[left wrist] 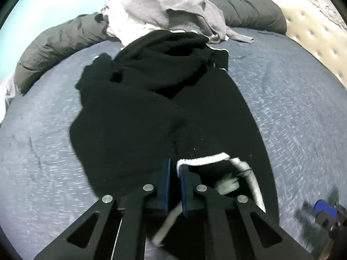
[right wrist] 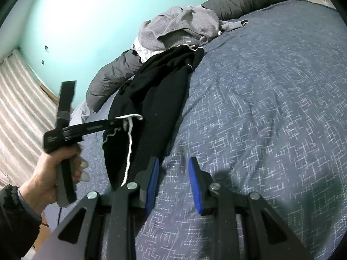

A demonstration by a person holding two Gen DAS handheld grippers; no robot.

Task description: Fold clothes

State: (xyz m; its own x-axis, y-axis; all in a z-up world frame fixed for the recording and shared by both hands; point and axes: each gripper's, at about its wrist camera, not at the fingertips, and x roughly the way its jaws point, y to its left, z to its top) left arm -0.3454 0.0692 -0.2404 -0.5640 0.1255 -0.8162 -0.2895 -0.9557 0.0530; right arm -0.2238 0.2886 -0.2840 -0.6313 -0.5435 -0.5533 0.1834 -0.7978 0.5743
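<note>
- A bed with a blue-grey woven cover (right wrist: pixel 260 99) fills both views, with a mint-green wall (right wrist: pixel 86 21) behind it and a tufted headboard (left wrist: pixel 321 39) at the far side.
- Beyond my fingertips, a black garment with white trim (left wrist: pixel 156 99) lies stretched along the cover; its near hem reaches my left gripper (left wrist: pixel 174 165).
- Further out, past the black garment's far end, a heap of grey clothes (left wrist: pixel 169 6) sits against a dark rolled duvet (left wrist: pixel 56 41).
- My left fingers are pressed nearly together, and black cloth with a white-edged hem bunches right at the pads. From the right wrist view, the hem and a loose white cord hang off that gripper, so I judge it is pinching the hem.
- My right gripper (right wrist: pixel 173 166) hovers with fingers partly spread and nothing between them; the black cloth lies just beside its left finger.
- My left hand (right wrist: pixel 58 169) grips the tool's handle, off to the left of the right fingers.
- Risk: the left pinch may hold only the trim or the cord, so a lift could slip or stretch the knit.
- Risk: lifting one corner alone could drag the far end into the grey heap.
</note>
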